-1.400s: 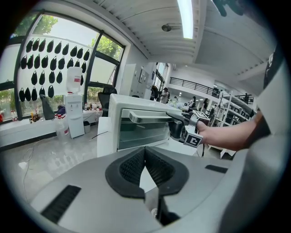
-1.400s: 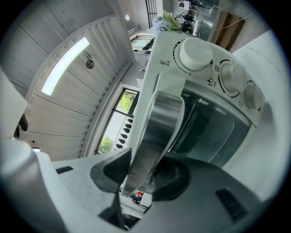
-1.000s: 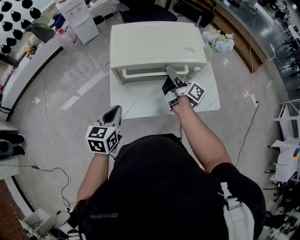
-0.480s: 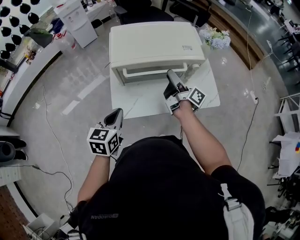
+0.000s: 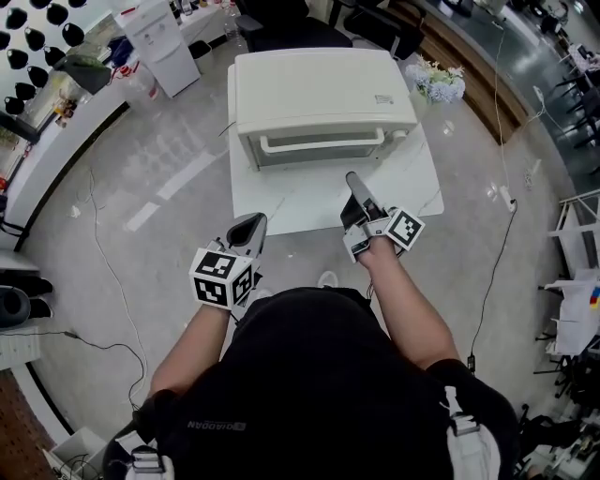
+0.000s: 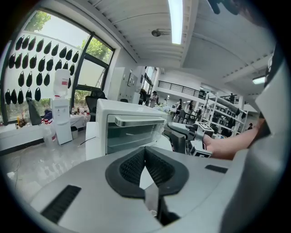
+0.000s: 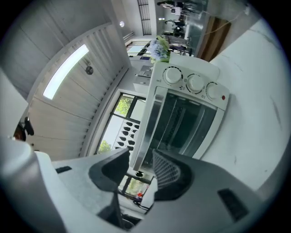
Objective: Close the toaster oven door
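The white toaster oven (image 5: 323,94) stands on a white marble table (image 5: 412,187), its glass door shut and its handle bar (image 5: 319,143) across the top of the door. My right gripper (image 5: 354,178) hovers over the table in front of the oven, apart from the handle. Its jaws are open and have just been closing, with nothing between them. In the right gripper view the oven (image 7: 186,118) and its three knobs fill the space beyond the jaws (image 7: 138,154). My left gripper (image 5: 251,223) is shut and empty near the table's front edge, and faces the oven (image 6: 127,127).
A bunch of flowers (image 5: 436,82) lies at the table's back right corner. A water dispenser (image 5: 155,37) stands at the back left. Cables run over the grey floor (image 5: 103,253) on both sides. Dark chairs (image 5: 291,23) stand behind the oven.
My right gripper has drawn back from the oven's handle toward the person. The left gripper has risen a little toward the table edge.
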Available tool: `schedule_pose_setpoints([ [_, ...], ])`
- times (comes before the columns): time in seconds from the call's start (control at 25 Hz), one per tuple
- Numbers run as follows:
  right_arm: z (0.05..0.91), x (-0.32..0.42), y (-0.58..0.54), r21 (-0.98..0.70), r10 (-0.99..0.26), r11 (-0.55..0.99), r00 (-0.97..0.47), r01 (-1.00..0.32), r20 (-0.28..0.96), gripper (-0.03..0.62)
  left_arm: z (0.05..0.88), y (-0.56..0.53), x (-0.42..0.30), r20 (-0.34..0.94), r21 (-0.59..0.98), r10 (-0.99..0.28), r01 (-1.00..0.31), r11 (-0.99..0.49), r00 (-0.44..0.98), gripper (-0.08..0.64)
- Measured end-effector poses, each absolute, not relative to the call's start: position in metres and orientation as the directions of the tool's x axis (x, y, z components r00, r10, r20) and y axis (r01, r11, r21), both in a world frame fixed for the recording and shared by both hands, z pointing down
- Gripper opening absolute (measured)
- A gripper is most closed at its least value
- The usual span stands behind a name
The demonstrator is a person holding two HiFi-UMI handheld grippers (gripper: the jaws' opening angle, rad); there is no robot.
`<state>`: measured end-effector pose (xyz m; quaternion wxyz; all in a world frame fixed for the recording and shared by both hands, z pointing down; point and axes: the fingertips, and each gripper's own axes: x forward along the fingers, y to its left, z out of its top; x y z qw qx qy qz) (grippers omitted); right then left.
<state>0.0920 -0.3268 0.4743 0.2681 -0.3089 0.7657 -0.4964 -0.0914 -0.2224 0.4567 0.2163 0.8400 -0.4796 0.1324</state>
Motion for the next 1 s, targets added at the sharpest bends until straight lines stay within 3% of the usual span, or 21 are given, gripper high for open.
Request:
schedule_pose_setpoints([
  [0.24,0.453,0.072,-0.292,-0.825,-0.69,0.436,-0.722,-0.36,-0.05,0.002,0.455,-0.22,-0.088,0.42,0.245,-0.735,-0.846,-0.473,0.532,0.003],
  [0.68,0.441,0.062,-0.255,-0.53,-0.654,0.576,-0.74,-0.622,0.158,0.002,0.449,-0.217,-0.078,0.395,0.219,-0.744,-0.842,-0.493,0.539,0.003],
  [1.0,0.43,0.057,-0.231,-0.274,-0.629,0.69,-0.742,-0.67,0.231,0.002,0.455,-0.212,-0.068,0.424,0.185,-0.717,-0.828,-0.53,0.553,0.003],
])
